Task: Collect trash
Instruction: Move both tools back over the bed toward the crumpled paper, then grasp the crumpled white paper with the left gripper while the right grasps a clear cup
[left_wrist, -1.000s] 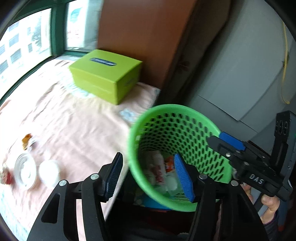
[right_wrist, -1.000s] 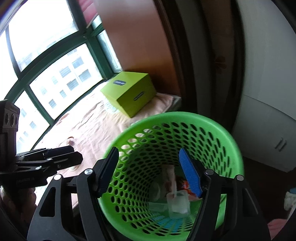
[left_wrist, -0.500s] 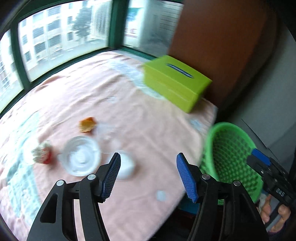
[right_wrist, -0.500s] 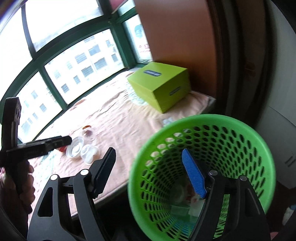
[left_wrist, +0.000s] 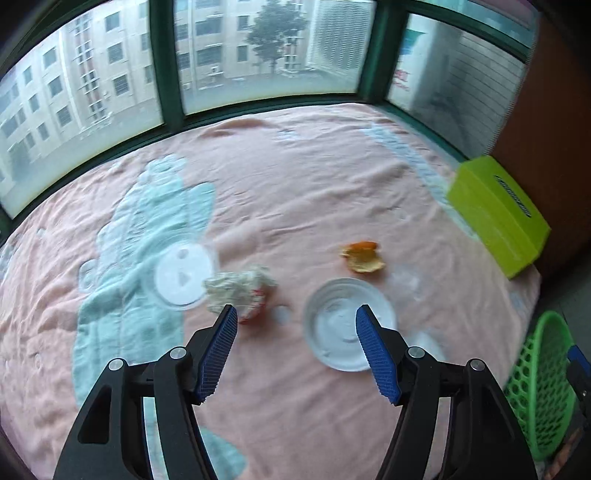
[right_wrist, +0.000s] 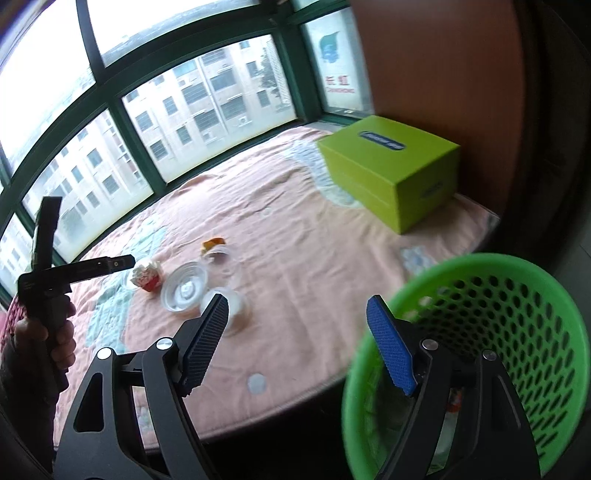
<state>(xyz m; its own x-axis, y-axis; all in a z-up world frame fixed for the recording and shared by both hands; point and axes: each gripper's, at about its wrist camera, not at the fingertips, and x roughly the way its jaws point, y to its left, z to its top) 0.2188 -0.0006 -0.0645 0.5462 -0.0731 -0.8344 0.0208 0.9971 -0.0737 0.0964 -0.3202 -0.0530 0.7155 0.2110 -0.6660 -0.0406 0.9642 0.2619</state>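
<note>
Trash lies on a pink blanket (left_wrist: 303, 184): a crumpled white and red wrapper (left_wrist: 240, 290), a flat clear lid (left_wrist: 183, 275), a clear plastic cup (left_wrist: 343, 332), an orange peel (left_wrist: 364, 256). My left gripper (left_wrist: 295, 314) hovers above the blanket between wrapper and cup, jaws opening, nothing between them. My right gripper (right_wrist: 298, 302) is also opening and empty, beside the green mesh basket (right_wrist: 480, 260), which holds earlier trash. The right wrist view shows the wrapper (right_wrist: 147, 277), the cup (right_wrist: 184, 291) and the left gripper (right_wrist: 122, 263) over them.
A lime green box (left_wrist: 498, 218) (right_wrist: 388, 166) stands at the blanket's far right by a brown wall. Green-framed windows run along the back. The basket (left_wrist: 543, 387) sits below the blanket's right edge. A hand (right_wrist: 48, 332) holds the left gripper.
My left gripper swung from over the basket to above the trash on the blanket and opened wider. The right gripper shifted left off the basket's mouth and also opened wider.
</note>
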